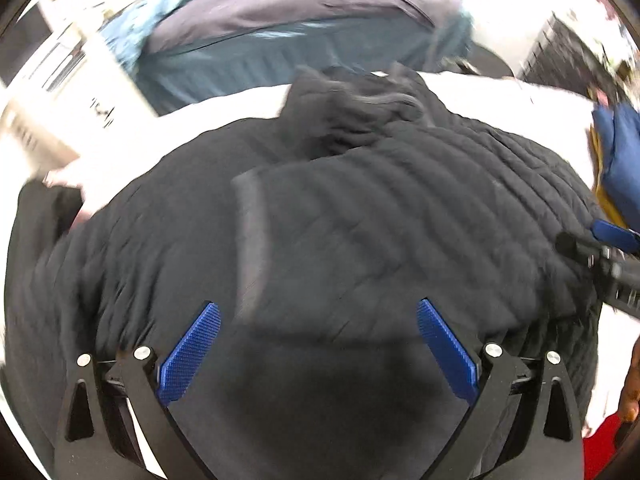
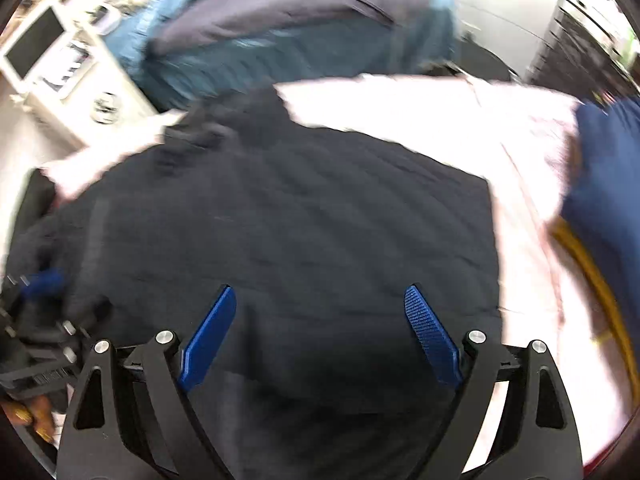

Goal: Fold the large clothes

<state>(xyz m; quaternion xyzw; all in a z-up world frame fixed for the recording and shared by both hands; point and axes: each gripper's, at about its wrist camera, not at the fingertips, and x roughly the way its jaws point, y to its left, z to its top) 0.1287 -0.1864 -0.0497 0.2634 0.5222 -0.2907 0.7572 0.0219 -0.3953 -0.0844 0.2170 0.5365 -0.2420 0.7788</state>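
Both grippers, left (image 1: 318,312) and right (image 2: 320,300), spread wide, holding nothing, above the black quilted jacket (image 1: 360,220) on the white sheet (image 2: 400,108).

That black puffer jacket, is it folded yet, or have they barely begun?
Partly: the black quilted jacket lies on the white sheet with one flap already folded across. Both tongs, left and right, are open, holding nothing. Further folds remain.

You have a black quilted jacket (image 1: 360,216) lying spread out flat on the pale sheet-covered surface (image 2: 420,120). Its stitched horizontal ribs run across the body. You can see its collar (image 1: 360,100) bunched up at the far end, and one sleeve (image 1: 256,240) folded in across the body.
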